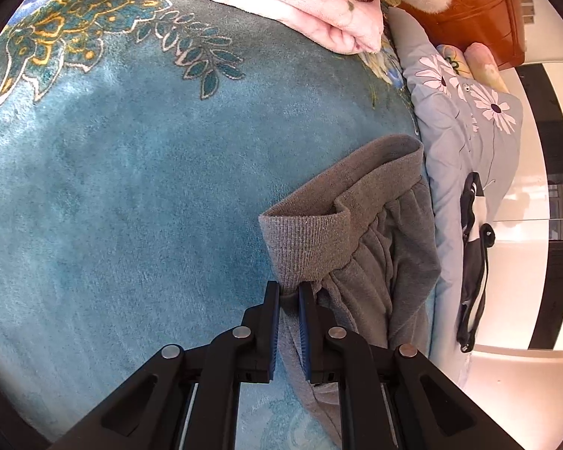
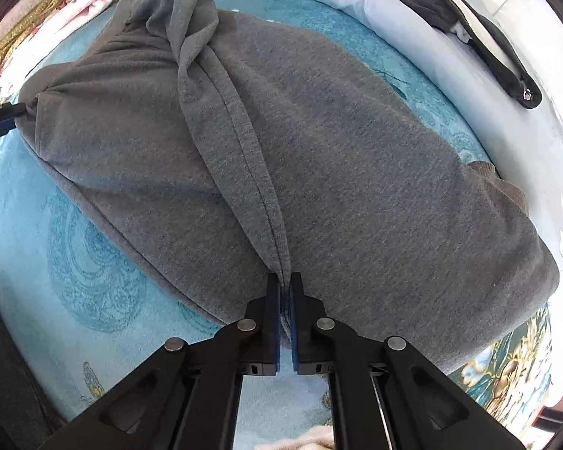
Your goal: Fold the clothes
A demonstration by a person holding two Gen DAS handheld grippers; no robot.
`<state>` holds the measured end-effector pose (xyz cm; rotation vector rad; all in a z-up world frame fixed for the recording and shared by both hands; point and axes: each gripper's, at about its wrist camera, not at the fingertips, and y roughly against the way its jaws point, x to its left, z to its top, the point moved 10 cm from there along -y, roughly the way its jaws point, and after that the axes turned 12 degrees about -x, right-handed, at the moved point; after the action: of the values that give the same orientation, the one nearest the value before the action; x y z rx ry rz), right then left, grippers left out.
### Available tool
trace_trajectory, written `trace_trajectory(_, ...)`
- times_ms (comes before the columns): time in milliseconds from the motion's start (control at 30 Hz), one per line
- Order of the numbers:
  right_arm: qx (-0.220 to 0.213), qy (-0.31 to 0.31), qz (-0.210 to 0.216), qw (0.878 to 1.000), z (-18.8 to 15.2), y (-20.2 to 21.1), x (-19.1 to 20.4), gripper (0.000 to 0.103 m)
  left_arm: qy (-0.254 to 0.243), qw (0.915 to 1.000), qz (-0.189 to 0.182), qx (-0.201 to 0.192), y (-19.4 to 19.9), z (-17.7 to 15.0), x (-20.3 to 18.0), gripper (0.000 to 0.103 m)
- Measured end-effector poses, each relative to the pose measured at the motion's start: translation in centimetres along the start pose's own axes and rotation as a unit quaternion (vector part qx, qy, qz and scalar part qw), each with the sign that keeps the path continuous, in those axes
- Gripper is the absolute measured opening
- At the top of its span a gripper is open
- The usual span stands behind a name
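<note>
While the left gripper [image 1: 289,288] pinches the grey sweatshirt [image 2: 319,157] at its ribbed hem [image 1: 319,225], the right gripper [image 2: 285,279] clamps a fabric ridge (garment lying on the teal bed blanket [image 1: 131,187]).

the left gripper [image 1: 289,292] is a matte black plastic linkage whose two straight fingers carry ribbed blue pads [image 1: 303,322] on their inner faces, with four round silver pivot pins set across the angled arms behind them. the right gripper [image 2: 285,283] is built alike: black fingers with blue pads [image 2: 278,332], four silver pins, small slots near the finger bases, and elongated cut-outs in the outer arms, with thin pale metal rods showing between the links.
</note>
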<state>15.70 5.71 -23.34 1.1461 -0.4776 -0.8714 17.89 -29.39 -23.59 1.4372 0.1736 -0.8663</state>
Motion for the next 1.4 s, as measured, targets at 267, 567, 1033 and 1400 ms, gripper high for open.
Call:
trace_trajectory(267, -0.146, -0.009, -0.142, 0.979, 14.6, 7.5, -13.4, 0.003, -0.001, 1.0000, 0.002, 0.005, -0.1, 0.0, -0.2, 0.010)
trace_trajectory(567, -0.161, -0.090, -0.128, 0.975, 18.3, 5.1, -17.1, 0.022, 0.003, 0.9996, 0.006, 0.028, -0.9, 0.0, -0.1, 0.014)
trace_trajectory(1033, -0.057, -0.199, -0.093, 0.974, 0.3, 1.8, -12.7, 0.055, -0.010, 0.9952, 0.031, 0.092, -3.8, -1.0, -0.1, 0.024)
trace_trajectory(1400, -0.082, -0.311, -0.078, 0.943, -0.4, -0.5, -12.8, 0.055, -0.009, 0.9931, 0.050, 0.106, -3.8, -1.5, 0.3, 0.037)
